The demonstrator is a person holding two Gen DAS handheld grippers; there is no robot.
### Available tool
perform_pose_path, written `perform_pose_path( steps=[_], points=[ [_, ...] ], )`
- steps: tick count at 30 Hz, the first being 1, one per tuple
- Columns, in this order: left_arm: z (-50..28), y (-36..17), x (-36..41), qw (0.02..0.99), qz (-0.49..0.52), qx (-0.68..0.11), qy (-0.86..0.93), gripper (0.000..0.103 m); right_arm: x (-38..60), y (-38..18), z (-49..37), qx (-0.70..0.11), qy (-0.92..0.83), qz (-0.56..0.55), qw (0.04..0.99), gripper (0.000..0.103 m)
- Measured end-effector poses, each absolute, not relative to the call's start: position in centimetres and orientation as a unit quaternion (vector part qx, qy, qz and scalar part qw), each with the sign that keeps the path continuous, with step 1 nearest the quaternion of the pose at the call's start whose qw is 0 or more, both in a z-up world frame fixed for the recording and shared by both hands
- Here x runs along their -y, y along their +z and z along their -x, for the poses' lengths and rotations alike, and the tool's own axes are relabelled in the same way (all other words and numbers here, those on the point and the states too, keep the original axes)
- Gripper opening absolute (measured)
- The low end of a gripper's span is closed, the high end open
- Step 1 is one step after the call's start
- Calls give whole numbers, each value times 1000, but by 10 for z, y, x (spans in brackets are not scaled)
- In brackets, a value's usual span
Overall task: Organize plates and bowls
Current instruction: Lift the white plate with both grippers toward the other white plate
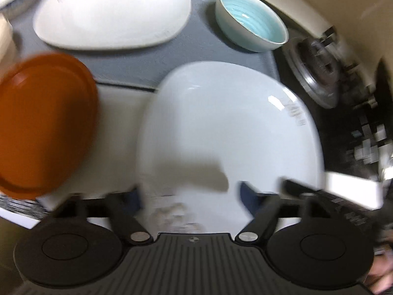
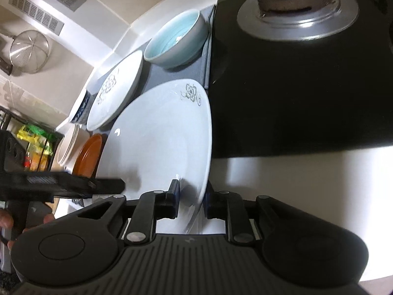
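My right gripper (image 2: 191, 195) clamps the near rim of the large white plate (image 2: 157, 132), which lies on the counter beside the black stove (image 2: 294, 93). My left gripper (image 1: 190, 196) stands parted over that plate – pads clear of it – with the orange plate (image 1: 46, 123) just beside and the blue bowl (image 1: 253, 22) beyond

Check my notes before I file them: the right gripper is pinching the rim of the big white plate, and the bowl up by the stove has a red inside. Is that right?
Not quite. The bowl by the stove is light blue inside, not red; the right wrist view shows it plainly. The rest holds: the right gripper is clamped on the rim of the big white plate.
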State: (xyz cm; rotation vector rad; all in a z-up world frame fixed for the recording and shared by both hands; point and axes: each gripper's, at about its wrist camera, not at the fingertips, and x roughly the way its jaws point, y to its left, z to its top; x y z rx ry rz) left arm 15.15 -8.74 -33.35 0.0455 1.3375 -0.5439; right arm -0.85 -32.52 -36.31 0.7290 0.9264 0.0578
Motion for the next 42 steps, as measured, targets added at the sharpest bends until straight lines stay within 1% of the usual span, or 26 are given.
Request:
perform_pose_path(
  steps=[1,2,4,6,10,15,20,23,30,35,42],
  points=[
    [-152,-333,84,753,-25,-613,-239,41,328,-362,11,-432,25,-349,831,19],
    [-154,-333,77,746,-3,-621,-241,38,331,-360,13,-428,24,-354,831,17],
    [-158,-332,63,736,43,-631,-243,29,335,-355,18,-418,27,-362,833,16],
    [-156,-323,62,743,36,-624,-240,25,335,-349,19,-416,33,-359,835,16],
    [-148,-304,66,760,4,-606,-234,25,332,-344,20,-415,34,-363,834,16],
    [-151,-290,58,763,15,-606,-225,25,331,-341,22,-400,36,-392,828,16],
    [-165,-281,52,761,20,-606,-230,25,322,-332,11,-400,32,-389,829,16],
    [-177,-279,42,758,26,-609,-232,25,314,-322,0,-398,26,-369,839,16],
    [-212,-271,13,752,45,-615,-232,25,292,-305,-41,-394,20,-360,845,16],
    [-243,-257,-4,753,48,-608,-248,25,268,-291,-71,-394,11,-337,855,16],
    [-299,-241,-13,758,50,-590,-273,25,246,-282,-112,-382,-6,-342,858,16]
  ],
)
